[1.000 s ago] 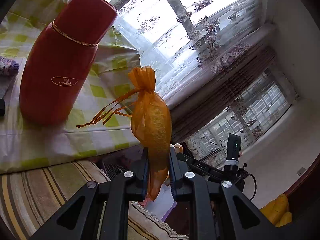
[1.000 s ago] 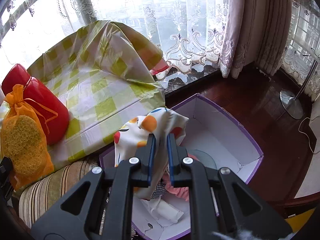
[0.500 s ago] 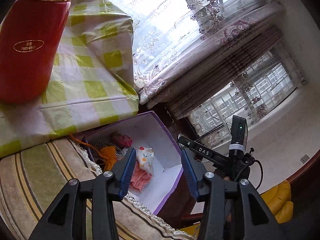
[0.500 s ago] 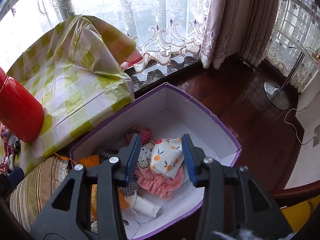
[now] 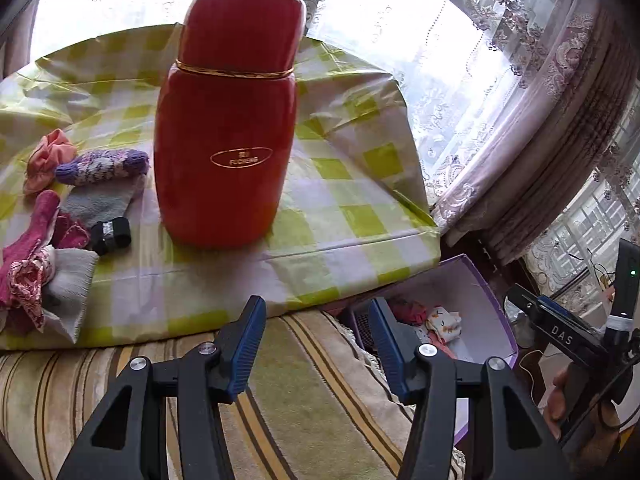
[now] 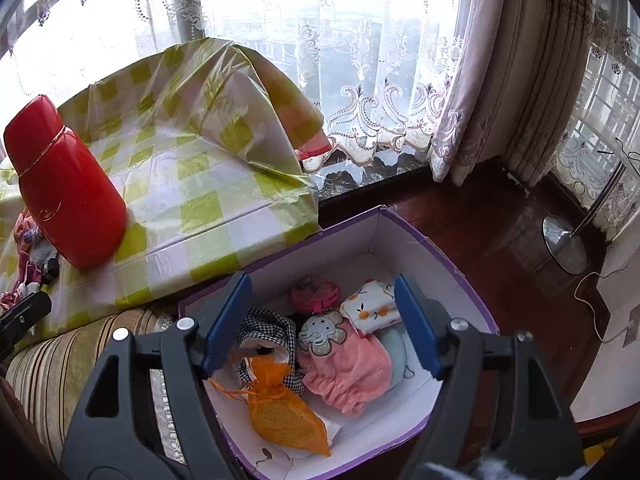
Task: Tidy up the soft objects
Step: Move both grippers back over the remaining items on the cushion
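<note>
The right gripper (image 6: 322,322) is seen with its jaws opening and nothing gripped between them; it is positioned above the purple-edged box (image 6: 404,226) on the floor. Directly below it, inside the box, an orange mesh pouch (image 6: 286,414) lies at the near left, partly on a black-and-white checked cloth (image 6: 266,326). A pink garment (image 6: 348,368) with a grey elephant patch is located at the centre, and a white cloth with an orange print (image 6: 370,310) lies just beyond it, beside a round pink item (image 6: 314,294).

The left gripper (image 5: 318,344) is likewise opening, with nothing between its jaws. It is held over a striped cushion (image 5: 304,396). Beyond the cushion, a green-checked cover (image 5: 348,208) is spread over a raised surface, and a red flask (image 5: 226,120) stands upright on it. To the left of the flask, unsorted soft items remain on the cover: a purple knitted piece (image 5: 102,166), a grey sock (image 5: 98,202), a black band (image 5: 110,236) and magenta socks (image 5: 28,248). The box is visible to the right, below the cover edge. Lace curtains (image 6: 360,92) close off the window behind.
</note>
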Demonstrator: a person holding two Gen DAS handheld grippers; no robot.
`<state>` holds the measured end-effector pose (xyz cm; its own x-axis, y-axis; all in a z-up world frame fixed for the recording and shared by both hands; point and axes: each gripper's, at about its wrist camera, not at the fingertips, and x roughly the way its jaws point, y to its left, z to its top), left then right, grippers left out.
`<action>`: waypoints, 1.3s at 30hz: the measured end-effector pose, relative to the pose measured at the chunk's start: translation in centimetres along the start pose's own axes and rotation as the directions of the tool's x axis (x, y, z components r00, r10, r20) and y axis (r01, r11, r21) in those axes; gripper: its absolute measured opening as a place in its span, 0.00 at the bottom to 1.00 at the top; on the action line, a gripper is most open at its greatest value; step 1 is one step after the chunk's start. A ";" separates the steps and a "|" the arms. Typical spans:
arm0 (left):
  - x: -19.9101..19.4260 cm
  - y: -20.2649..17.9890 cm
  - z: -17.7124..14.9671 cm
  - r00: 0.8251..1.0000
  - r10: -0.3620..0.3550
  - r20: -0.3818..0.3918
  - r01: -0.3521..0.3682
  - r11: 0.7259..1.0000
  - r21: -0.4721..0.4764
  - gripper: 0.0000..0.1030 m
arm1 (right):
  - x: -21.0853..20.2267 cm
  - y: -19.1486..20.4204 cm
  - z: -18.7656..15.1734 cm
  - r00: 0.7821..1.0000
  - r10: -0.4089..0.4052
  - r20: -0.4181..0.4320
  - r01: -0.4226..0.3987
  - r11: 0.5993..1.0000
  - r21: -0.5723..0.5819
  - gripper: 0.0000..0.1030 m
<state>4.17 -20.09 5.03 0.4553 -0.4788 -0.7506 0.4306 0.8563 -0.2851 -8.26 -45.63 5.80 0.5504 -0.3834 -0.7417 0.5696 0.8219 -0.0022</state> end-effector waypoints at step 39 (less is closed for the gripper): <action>-8.0 21.0 -1.5 0.940 0.312 0.139 -0.254 0.910 -0.327 0.72 | -2.1 22.3 -1.6 0.903 0.423 -0.072 -0.415 0.819 -0.396 0.85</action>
<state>8.39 1.99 4.15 0.6705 -0.2094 -0.7118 0.0215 0.9644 -0.2635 2.35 -25.80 6.28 0.6943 0.0319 -0.7190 -0.0037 0.9992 0.0408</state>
